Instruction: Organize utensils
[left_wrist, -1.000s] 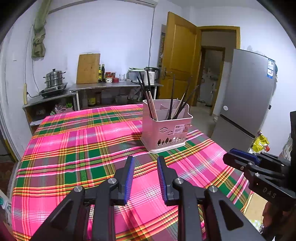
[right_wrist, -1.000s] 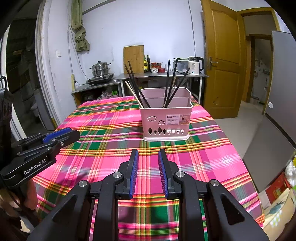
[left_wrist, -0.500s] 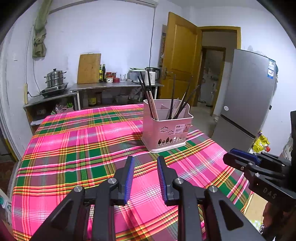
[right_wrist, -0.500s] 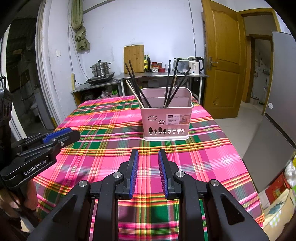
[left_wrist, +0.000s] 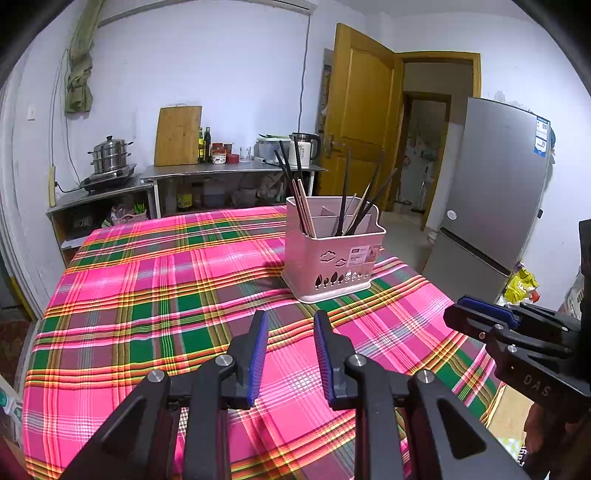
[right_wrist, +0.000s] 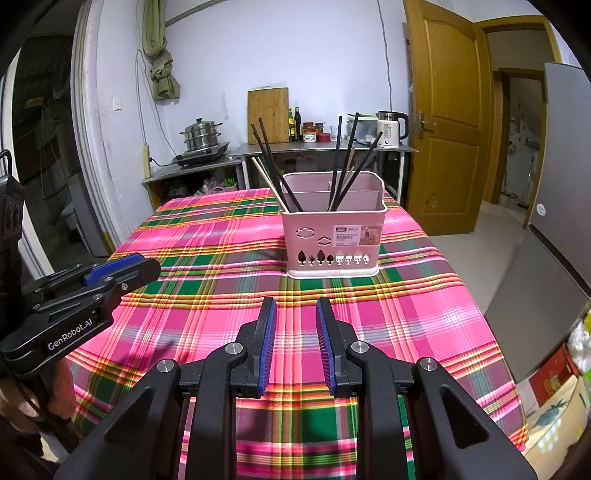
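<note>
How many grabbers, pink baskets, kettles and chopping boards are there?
Grippers: 2, the left gripper and the right gripper
Basket: 1
Kettle: 1
Chopping board: 1
Total: 5

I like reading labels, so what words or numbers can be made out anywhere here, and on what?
"GenRobot.AI": side of the black left gripper.
"DAS": side of the black right gripper.
"BASKET": sticker on the pink plastic utensil basket; its smaller print is unreadable.
Labels on the grey fridge and white kettle: too blurred to read.
</note>
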